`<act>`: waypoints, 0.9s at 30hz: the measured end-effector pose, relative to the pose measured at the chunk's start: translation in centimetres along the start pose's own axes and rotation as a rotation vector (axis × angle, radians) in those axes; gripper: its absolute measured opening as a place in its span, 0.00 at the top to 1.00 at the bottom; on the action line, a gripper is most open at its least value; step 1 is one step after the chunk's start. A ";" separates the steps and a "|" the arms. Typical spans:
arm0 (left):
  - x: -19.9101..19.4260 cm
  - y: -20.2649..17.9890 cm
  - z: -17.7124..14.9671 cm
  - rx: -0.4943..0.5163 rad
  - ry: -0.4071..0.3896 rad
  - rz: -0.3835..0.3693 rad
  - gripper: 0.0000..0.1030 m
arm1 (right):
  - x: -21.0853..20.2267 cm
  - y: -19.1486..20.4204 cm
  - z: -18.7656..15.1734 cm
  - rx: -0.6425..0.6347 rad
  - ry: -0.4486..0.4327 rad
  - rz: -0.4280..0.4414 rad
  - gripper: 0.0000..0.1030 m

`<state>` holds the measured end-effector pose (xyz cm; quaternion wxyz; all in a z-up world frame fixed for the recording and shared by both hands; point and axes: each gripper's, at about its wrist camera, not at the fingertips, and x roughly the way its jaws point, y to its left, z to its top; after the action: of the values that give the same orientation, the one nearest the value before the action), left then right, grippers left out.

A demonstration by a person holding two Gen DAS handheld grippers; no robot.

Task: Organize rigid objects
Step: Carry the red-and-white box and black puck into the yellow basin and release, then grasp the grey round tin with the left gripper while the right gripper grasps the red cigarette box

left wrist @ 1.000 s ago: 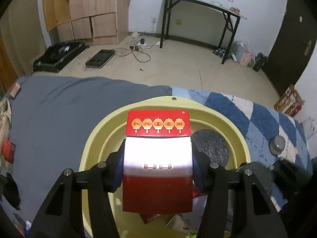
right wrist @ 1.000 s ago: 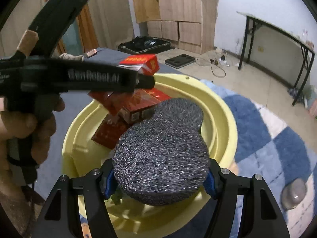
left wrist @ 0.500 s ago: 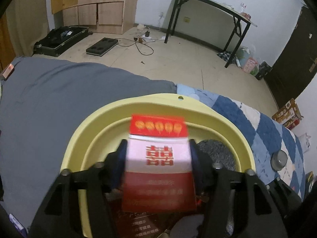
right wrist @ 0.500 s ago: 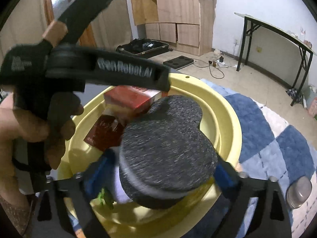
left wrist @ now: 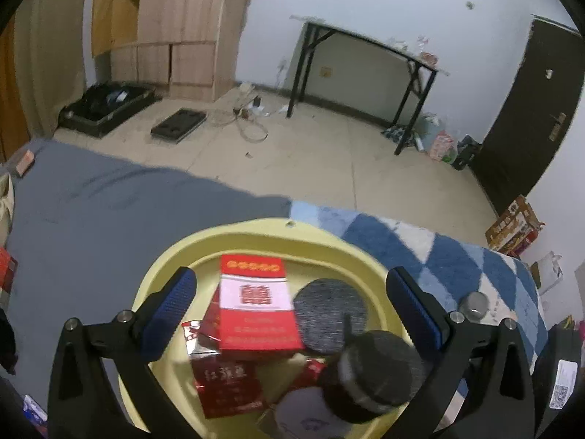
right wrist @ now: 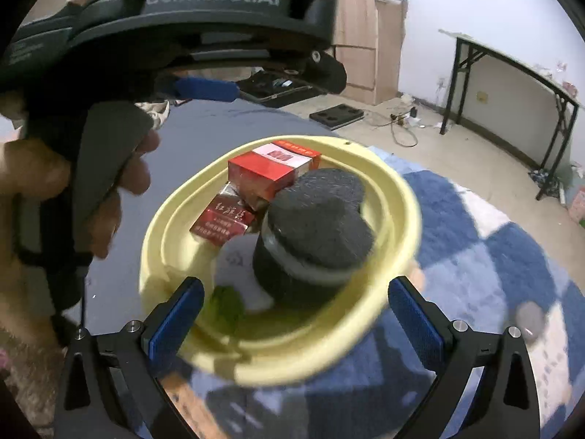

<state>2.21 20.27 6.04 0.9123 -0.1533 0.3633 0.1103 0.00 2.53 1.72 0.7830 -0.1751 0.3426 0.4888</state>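
Both jaws spread wide, nothing held: left hand-held gripper and right hand-held gripper above yellow basin on the bed. Inside: red cigarette box atop other red packs, two grey-topped jars beside.

Box atop packs in basin, two cylinders to its right

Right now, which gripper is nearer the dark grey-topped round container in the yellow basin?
Right. The right gripper hangs open just behind the container; the left gripper hangs open over the red box beside it.
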 end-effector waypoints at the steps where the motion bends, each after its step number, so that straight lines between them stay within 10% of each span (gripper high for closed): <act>1: -0.8 -0.7 0.1 0.017 -0.019 -0.015 0.00 | -1.1 -0.4 -0.4 0.004 -0.013 -0.017 0.00; 11: -1.0 -11.6 -1.0 0.250 -0.018 -0.193 0.00 | -11.6 -8.1 -10.4 0.187 -0.126 -0.394 0.00; 27: 9.2 -22.2 -7.2 0.445 0.133 -0.299 0.00 | -11.8 -13.1 -16.2 0.344 -0.072 -0.387 0.00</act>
<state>11.17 -2.14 -0.94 0.9038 -0.0080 0.4111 -0.1183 2.29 -20.95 -2.12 0.8918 -0.0838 0.3527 0.2705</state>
